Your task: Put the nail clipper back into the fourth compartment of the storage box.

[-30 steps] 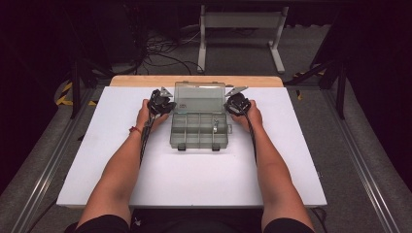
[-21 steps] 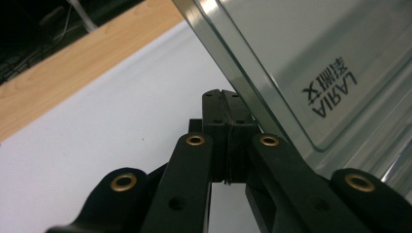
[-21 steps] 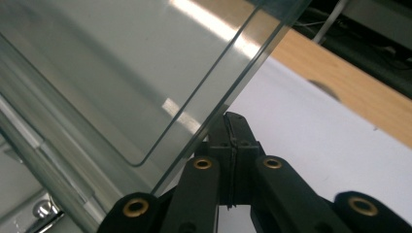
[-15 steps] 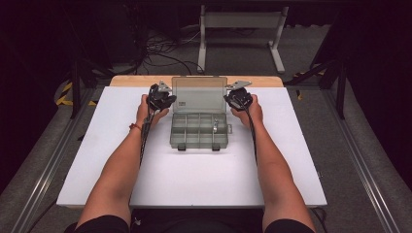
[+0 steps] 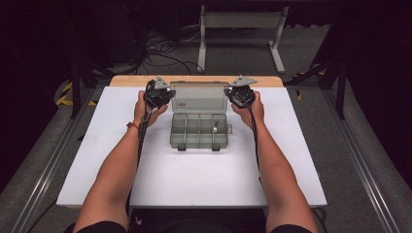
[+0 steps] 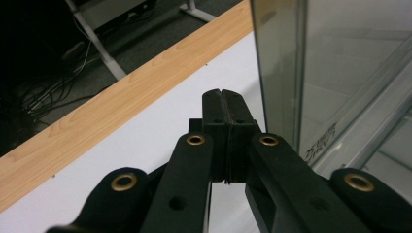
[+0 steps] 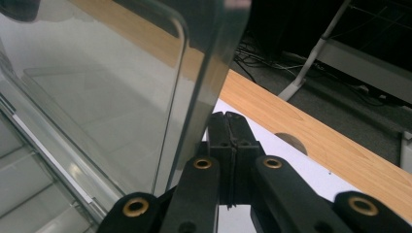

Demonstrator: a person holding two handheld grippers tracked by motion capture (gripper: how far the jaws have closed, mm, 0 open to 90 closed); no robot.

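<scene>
Clearly unclamped: both hand-held grippers, left and right, are closed empty beside the lid. It could slip and drop (only nudged).

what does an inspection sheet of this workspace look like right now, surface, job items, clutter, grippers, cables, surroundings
surface: white table top with a wooden strip along the far edge
job's things: clear compartment box at mid-table, lid raised on its far side; a small metal part lies in one compartment
clutter: nothing seen
grippers: left hand-held gripper jaws shut, empty, beside the lid's left edge; right hand-held gripper jaws shut, empty, beside the lid's right edge; contact with the lid cannot be told
cables: black cable along the left forearm, another along the right; loose cables on the floor beyond
surroundings: grey floor, white frame stand behind the table, dark edges
</scene>
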